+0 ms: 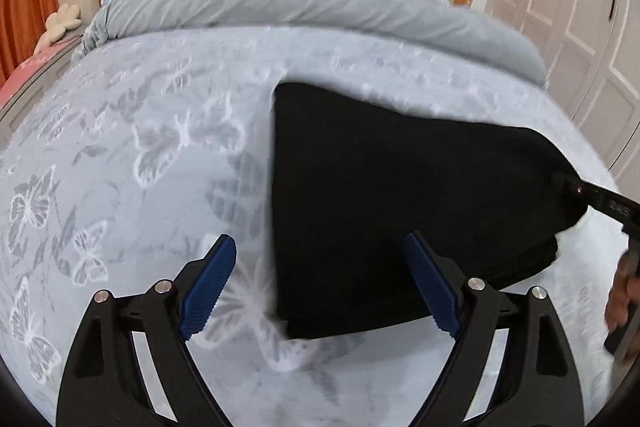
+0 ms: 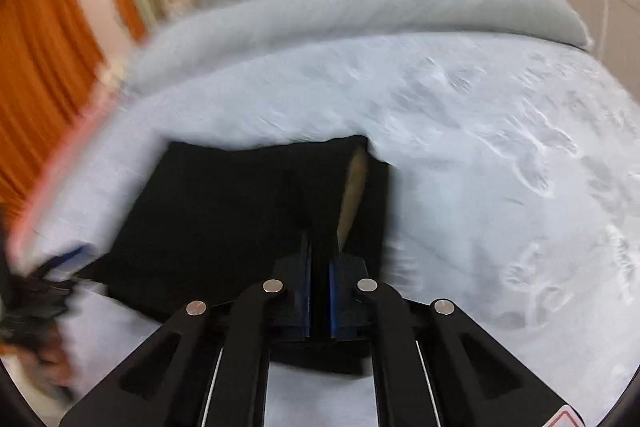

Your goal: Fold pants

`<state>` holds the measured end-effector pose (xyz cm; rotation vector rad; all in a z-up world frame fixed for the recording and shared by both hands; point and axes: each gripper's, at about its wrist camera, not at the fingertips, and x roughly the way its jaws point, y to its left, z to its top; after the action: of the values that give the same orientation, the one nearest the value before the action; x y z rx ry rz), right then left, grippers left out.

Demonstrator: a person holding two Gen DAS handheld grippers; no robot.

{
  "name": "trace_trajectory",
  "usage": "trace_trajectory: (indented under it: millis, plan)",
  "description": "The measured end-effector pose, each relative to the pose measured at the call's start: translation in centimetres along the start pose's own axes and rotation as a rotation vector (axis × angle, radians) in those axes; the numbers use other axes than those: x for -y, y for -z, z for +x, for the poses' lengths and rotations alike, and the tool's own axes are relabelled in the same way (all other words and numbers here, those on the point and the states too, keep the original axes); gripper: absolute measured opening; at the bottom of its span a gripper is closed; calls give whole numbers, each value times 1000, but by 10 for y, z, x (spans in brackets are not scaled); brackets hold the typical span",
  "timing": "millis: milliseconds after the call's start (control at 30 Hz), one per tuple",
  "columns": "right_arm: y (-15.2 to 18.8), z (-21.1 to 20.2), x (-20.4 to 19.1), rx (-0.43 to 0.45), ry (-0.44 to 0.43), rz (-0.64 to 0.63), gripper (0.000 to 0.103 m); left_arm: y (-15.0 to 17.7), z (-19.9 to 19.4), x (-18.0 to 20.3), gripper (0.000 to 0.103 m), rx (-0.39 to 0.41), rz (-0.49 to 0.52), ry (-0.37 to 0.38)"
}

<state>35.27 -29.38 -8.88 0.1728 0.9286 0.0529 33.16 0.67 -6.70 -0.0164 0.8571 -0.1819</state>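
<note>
Black fabric is what is seen first: the pants point(image 1: 400, 195) are lying folded into a compact stack on the bed point(image 1: 160, 155), flat on its pale butterfly-printed cover, with layered edges showing along the right side of the stack. In the right wrist view a tan patch point(image 2: 352, 195) is seen on the top layer, though what it is cannot be told through the blur. The left gripper point(image 1: 320, 287) is held released over the near left corner of the stack, its blue pads point(image 1: 208, 287) spread wide, one over the cover and one over the cloth, nothing pinched. The right gripper point(image 2: 319, 291) is clenched nearly together at the near edge of the stack; whether cloth is caught between the pads cannot be told. A rolled grey duvet point(image 1: 320, 3) is laid across the bed beyond the pants, well apart from them. An orange curtain point(image 2: 44, 67) is glimpsed at the left, white wardrobe doors point(image 1: 568, 7) at the right.
</note>
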Motion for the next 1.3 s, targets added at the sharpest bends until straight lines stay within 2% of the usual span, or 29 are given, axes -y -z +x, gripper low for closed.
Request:
trace_trajectory:
  millis: [33,100,200,267,333,400,433,467,533,600,700,733,767,800,867,900,1033,1100,1167,1300]
  plan:
    - [4,14,5,-36,-19,16,11,5,16,-1,84,-52,-3,-3]
    - [6,-4,8,29,-56,71,14,13,25,-5,85,-72,-16,-5]
    - [7,-47,-9,147,-74,52,18,14,7,-11,84,-11,-41,20]
    - [6,-56,-21,154,-105,29,18,7,-8,-14,84,38,-60,46]
    - [6,-40,-30,103,-100,-7,18,-2,-8,-13,90,50,-77,23]
    - [11,3,-29,-16,-18,-22,18,-4,16,-12,90,-43,-51,-83]
    - [10,4,-27,3,-21,-1,17,0,30,-16,90,-91,-53,-97]
    - [8,-4,-29,31,-34,21,21,3,31,-21,90,-88,-87,-72]
    - [-6,-22,-41,76,-106,19,22,6,24,-27,90,-65,-114,-44]
    - [-27,-28,-58,123,-81,-43,22,6,21,-26,90,-57,-106,-44]
    - [-52,15,-52,64,9,-45,22,7,25,-22,90,-65,-103,-53]
    - [-56,36,-44,24,70,-30,16,8,26,-22,91,-65,-100,-51]
    - [-55,51,-33,-10,86,-3,13,8,26,-22,91,-63,-96,-42]
    - [-54,53,-18,17,18,83,13,8,26,-22,91,-61,-94,-28]
    - [-51,37,-10,43,-28,193,11,9,24,-22,91,-57,-88,-35]
    - [-46,21,-14,62,-19,196,13,9,22,-21,90,-52,-77,-34]
    - [-20,-34,-35,133,40,96,19,13,2,-15,89,-35,-63,-33]
    - [0,-62,-41,130,20,94,22,15,-11,-10,89,-30,-64,-27]
    - [16,-80,-42,132,22,96,30,19,-32,-2,89,-14,-60,-26]
    - [49,-112,-56,146,63,35,32,32,-76,20,89,28,-10,-48]
